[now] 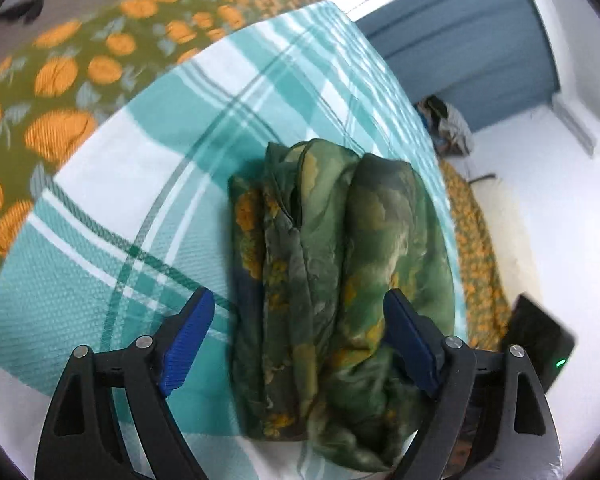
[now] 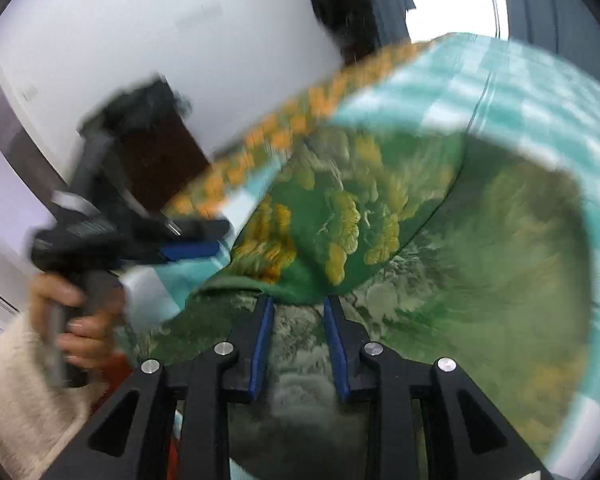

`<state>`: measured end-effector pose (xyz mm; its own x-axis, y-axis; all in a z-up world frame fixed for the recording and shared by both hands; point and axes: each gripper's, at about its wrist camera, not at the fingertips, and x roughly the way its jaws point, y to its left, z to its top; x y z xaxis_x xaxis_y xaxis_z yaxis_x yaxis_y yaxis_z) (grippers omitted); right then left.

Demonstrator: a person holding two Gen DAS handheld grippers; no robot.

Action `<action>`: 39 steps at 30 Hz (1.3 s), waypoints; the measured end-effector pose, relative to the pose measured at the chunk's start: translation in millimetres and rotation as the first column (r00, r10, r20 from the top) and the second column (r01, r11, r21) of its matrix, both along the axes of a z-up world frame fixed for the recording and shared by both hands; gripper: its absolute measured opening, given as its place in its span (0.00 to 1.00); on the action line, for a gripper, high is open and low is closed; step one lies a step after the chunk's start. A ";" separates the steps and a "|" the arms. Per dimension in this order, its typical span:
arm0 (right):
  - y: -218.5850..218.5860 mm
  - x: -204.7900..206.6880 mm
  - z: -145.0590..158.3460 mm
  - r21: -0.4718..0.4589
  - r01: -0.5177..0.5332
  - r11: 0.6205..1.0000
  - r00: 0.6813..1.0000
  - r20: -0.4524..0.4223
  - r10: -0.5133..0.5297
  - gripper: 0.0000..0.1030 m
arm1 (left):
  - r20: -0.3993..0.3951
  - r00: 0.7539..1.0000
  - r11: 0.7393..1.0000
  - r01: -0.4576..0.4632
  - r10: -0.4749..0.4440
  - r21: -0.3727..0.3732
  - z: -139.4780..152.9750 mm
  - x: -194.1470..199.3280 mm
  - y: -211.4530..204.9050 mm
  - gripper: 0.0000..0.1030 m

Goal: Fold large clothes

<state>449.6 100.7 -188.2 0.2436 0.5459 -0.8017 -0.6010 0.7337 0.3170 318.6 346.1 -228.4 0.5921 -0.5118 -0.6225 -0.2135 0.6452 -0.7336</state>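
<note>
A green garment with yellow-orange flower print (image 1: 323,248) lies folded into a narrow bundle on a teal-and-white checked sheet (image 1: 148,184). My left gripper (image 1: 300,312) is open, its blue pads on either side of the bundle's near end, not pinching it. In the right wrist view the same garment (image 2: 339,208) fills the middle. My right gripper (image 2: 298,304) sits at a folded edge with its blue pads partly apart; whether they pinch cloth is unclear. The left gripper (image 2: 196,240) shows at the left, held by a hand.
An olive bedspread with orange fruit print (image 1: 60,80) lies under the checked sheet. The bed edge drops to a white floor (image 1: 559,208) on the right. A black device with a green light (image 1: 539,348) is near the bed edge. A blue curtain (image 1: 459,40) hangs beyond.
</note>
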 end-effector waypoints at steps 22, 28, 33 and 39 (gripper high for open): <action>-121.4 -36.1 49.6 0.112 0.219 0.969 0.961 0.146 -0.234 0.80 | -0.104 0.969 0.973 0.229 -0.225 0.025 -37.3 77.2 -65.4 0.87; -220.3 8.1 -13.6 0.130 0.415 0.900 0.901 -0.194 -0.388 0.80 | -0.115 0.965 0.969 0.242 -0.236 0.041 -36.7 80.4 -73.9 0.87; -217.3 35.3 -54.6 0.301 0.418 0.857 0.877 -0.379 -0.295 0.81 | -0.132 0.965 0.972 0.233 -0.227 0.033 -43.2 91.9 -88.5 0.92; -193.7 42.3 -42.0 0.231 0.413 0.881 0.886 -0.324 -0.331 0.70 | -0.107 0.975 0.977 0.201 -0.193 0.075 -24.1 95.0 -107.3 0.59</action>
<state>491.9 -93.0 -230.2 0.2738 0.6717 -0.6884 -0.1630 0.7378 0.6551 413.6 238.8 -252.4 0.4182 -0.5548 -0.7192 -0.1446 0.7410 -0.6557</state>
